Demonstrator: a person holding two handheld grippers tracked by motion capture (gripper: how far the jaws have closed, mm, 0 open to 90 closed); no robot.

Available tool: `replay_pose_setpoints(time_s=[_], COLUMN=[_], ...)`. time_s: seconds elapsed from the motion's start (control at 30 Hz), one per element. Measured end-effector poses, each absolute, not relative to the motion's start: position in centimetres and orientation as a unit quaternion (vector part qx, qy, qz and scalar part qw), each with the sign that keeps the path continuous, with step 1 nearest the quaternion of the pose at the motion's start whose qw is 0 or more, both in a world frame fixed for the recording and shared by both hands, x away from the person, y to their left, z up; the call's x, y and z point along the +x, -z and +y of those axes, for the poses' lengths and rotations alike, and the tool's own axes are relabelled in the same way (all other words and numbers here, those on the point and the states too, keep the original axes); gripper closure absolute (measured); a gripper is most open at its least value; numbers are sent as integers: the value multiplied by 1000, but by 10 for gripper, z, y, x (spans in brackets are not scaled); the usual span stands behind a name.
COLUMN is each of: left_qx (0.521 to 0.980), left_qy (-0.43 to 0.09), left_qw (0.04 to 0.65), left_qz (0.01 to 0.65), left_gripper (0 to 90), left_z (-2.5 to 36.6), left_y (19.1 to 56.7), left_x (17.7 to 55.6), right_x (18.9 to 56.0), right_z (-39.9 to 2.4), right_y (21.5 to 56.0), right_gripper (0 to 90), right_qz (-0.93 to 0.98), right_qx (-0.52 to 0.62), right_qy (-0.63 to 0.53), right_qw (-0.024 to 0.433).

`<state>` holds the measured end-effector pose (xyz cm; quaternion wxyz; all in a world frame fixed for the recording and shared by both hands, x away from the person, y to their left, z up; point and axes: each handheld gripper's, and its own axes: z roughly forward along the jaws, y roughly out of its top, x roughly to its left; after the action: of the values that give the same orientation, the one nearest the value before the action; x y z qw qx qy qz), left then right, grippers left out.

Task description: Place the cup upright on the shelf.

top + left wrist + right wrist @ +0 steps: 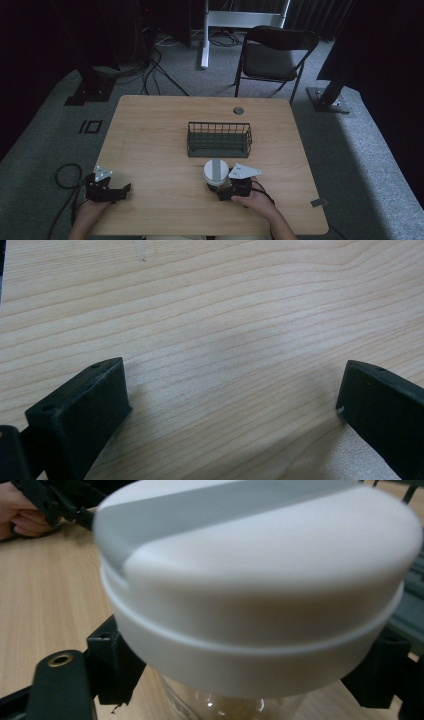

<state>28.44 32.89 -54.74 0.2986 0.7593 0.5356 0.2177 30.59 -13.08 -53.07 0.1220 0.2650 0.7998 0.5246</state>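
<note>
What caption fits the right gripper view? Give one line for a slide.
Right gripper clasps a clear jar beneath its white lid, above the wooden table.

Dim overhead picture; both gripper views brighter and soft at close range.

High view: room edges fall to black, wooden surface [160,145] evenly lit, shadows faint. Right gripper view: white lid [260,580] blurred, mild glare on top. Left gripper view: jaws soft-edged, grain sharp.

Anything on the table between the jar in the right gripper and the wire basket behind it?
Nothing visible. The jar, held in the right gripper, stands just in front of the basket, with bare table between.
</note>
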Motion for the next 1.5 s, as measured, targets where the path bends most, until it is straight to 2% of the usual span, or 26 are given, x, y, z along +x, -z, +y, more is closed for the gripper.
replay_pose_setpoints(time_s=[0.6,0.77,1.5], left_qx=[759,759,759], left_qy=[-218,-218,-218], left_qw=[299,299,299], left_qz=[536,536,536], left_gripper=[6,6,6], left_z=[329,329,329], left_y=[547,547,547], left_x=[284,284,284], right_x=[308,310,326], right_z=[-131,-133,-141], right_y=[509,505,465], right_gripper=[182,182,182], right_qz=[795,793,751], right_qx=[272,275,314], right_qy=[-524,-527,-552], right_qw=[142,136,182])
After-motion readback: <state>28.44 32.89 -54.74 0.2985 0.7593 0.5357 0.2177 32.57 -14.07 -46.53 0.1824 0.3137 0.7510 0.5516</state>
